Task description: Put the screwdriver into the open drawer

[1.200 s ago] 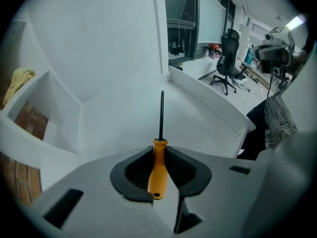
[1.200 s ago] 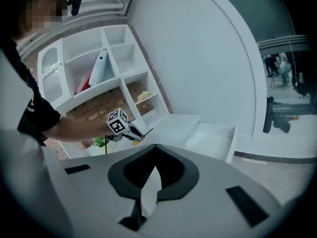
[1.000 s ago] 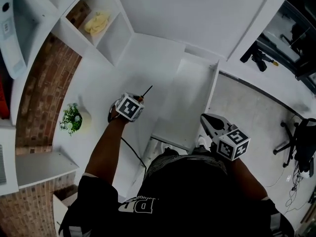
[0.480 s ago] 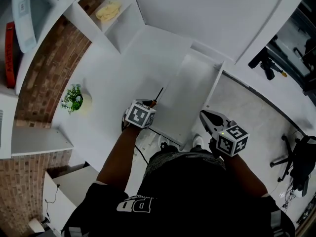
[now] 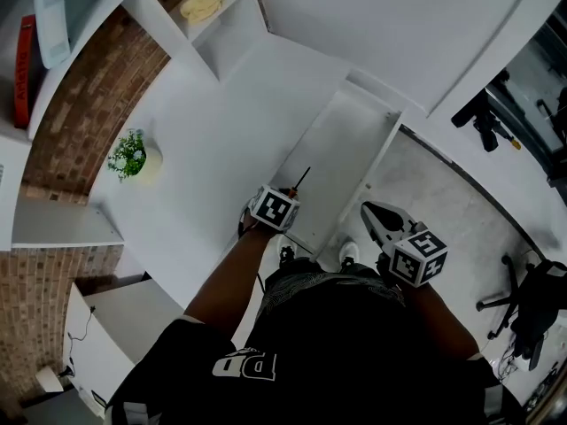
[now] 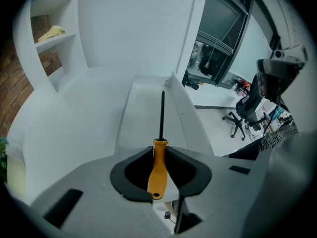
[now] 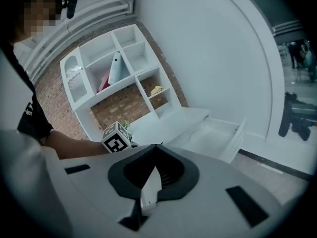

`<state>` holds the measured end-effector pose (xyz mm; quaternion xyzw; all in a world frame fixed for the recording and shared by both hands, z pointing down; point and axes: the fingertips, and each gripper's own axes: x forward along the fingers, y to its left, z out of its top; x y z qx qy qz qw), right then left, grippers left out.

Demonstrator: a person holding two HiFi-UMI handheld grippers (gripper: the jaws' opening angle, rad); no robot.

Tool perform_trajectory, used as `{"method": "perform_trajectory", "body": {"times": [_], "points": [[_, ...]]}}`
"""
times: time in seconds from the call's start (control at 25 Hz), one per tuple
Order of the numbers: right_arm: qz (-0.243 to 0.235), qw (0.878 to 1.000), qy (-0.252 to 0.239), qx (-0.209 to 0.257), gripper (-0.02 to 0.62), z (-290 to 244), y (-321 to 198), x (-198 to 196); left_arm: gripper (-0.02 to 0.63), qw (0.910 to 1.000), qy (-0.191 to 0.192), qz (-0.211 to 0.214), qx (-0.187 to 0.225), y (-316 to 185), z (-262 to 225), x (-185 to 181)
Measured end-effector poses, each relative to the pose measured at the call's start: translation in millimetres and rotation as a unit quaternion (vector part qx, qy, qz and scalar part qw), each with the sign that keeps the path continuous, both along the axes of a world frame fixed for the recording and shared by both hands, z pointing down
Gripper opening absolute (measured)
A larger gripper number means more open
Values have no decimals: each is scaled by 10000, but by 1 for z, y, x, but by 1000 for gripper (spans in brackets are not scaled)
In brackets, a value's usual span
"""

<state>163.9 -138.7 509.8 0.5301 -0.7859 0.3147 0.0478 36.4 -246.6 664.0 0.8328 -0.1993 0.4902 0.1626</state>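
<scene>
Orange plastic marks the handle of the screwdriver (image 6: 158,165), which is clamped between the jaws of the left claw (image 6: 159,152), its thin black shaft projecting straight ahead. In the head view, this claw is held at the near left edge of the open drawer (image 5: 341,144), and the shaft is pointed out over the drawer's white inside; the tool is carried above the drawer and is not laid in it. The right claw (image 5: 367,209) is held just beside the drawer's near right corner, over the grey floor (image 5: 434,193), with its jaws brought together and nothing gripped between them. The white surface (image 5: 213,140) is seen to the drawer's left, and a small potted plant (image 5: 129,157) is stood on it near the brick wall (image 5: 97,96). A yellow object (image 5: 202,5), too small to be identified, is kept in one compartment of the white shelf unit (image 5: 232,34) beyond
</scene>
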Motion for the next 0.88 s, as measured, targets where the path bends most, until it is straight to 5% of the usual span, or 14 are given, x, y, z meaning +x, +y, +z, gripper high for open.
{"method": "perform_trajectory", "body": {"times": [0.32, 0.56, 0.88], "points": [[118, 9996, 226, -95, 5, 8, 22, 25, 86, 9947, 101, -595, -832, 16, 52, 18], [233, 9992, 205, -246, 5, 17, 34, 36, 86, 9859, -281, -862, -1408, 26, 96, 18], [567, 9972, 191, -456, 5, 30, 43, 62, 87, 9881, -670, -576, -1258, 12, 139, 30]]}}
